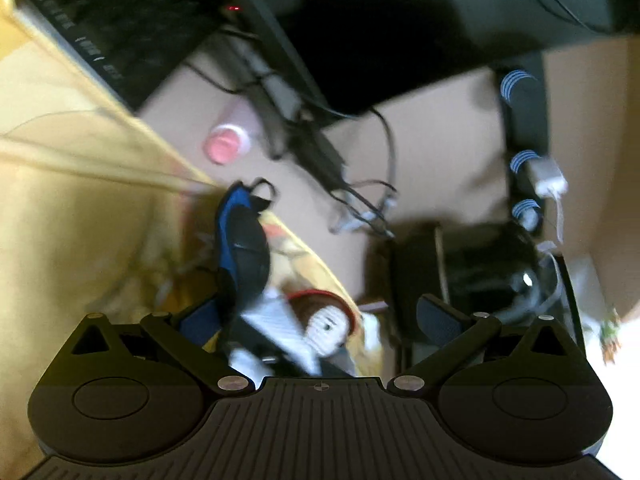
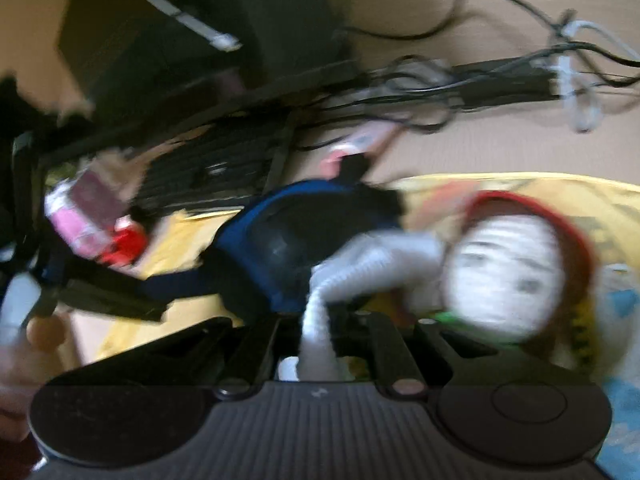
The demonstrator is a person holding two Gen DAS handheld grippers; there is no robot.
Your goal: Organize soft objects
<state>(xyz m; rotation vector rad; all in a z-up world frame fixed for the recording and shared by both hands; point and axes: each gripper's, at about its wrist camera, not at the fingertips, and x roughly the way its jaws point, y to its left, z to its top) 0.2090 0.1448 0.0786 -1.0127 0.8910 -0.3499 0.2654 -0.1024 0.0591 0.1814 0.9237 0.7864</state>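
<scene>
Yellow cloth (image 2: 560, 196) lies under most of what the right gripper (image 2: 320, 344) faces, and on it sprawls a crocheted doll (image 2: 504, 276) with a white knitted face, brown hair and a red band over the head. This gripper's jaws are drawn together, pinching one thin white limb of the doll right in front of its body, while the doll's head hangs just ahead and to the right, blurred. Ahead and to the left of the pinch sits a blue and black padded thing (image 2: 288, 232) with straps; whether it touches the doll's body I cannot tell through the blur. Farther left are a pink and red packet (image 2: 92, 216) and a dark keyboard (image 2: 212, 164), and beyond them a tangle of black and white cables (image 2: 480, 76) on the tan floor. The left gripper (image 1: 316, 320) has its fingers (image 1: 440, 316) spread wide apart with nothing between the pads. Just ahead of it, between the fingers and nearer the left one, the same doll (image 1: 320, 324) shows small, its white body and brown head resting on the yellow cloth (image 1: 80, 200), with the blue and black padded thing (image 1: 240, 248) directly beyond it. Farther ahead stand a pink-capped bottle (image 1: 226, 145) and black cables (image 1: 360, 196), and to the right a dark power strip (image 1: 526, 120) with a white plug in it.
</scene>
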